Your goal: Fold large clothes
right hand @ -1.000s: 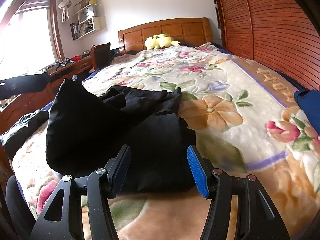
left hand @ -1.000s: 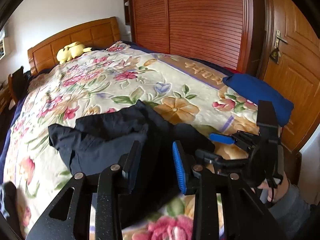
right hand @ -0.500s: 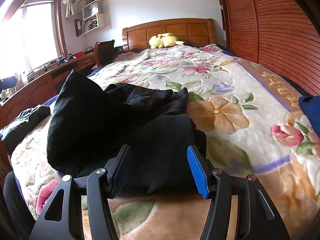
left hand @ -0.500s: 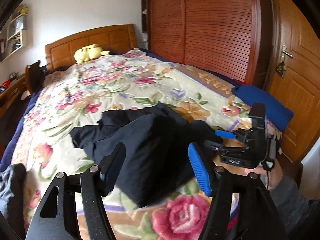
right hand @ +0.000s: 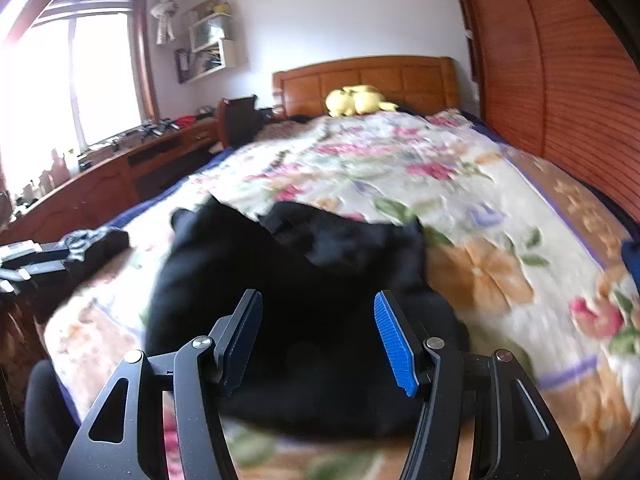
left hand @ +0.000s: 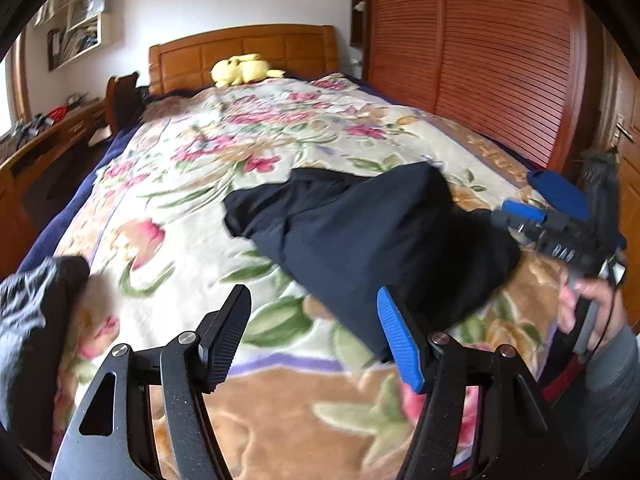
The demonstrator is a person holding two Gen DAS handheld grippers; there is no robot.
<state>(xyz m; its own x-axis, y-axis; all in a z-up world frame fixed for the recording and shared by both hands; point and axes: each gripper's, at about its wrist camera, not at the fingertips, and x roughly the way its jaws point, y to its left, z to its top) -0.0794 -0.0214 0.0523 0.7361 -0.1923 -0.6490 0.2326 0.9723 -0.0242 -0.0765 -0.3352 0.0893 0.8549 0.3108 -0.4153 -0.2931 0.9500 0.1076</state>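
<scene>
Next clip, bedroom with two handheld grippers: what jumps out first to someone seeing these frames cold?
The dark garment lies bunched in a heap on the floral blanket near the foot of the bed. Both the left gripper and the right gripper stand open with nothing between their pads. A yellow plush toy sits by the wooden headboard at the far end.

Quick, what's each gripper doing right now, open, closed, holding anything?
Left gripper: open, holding nothing, flowered blanket between its fingers.
Right gripper: open, holding nothing, above the dark crumpled garment.
</scene>
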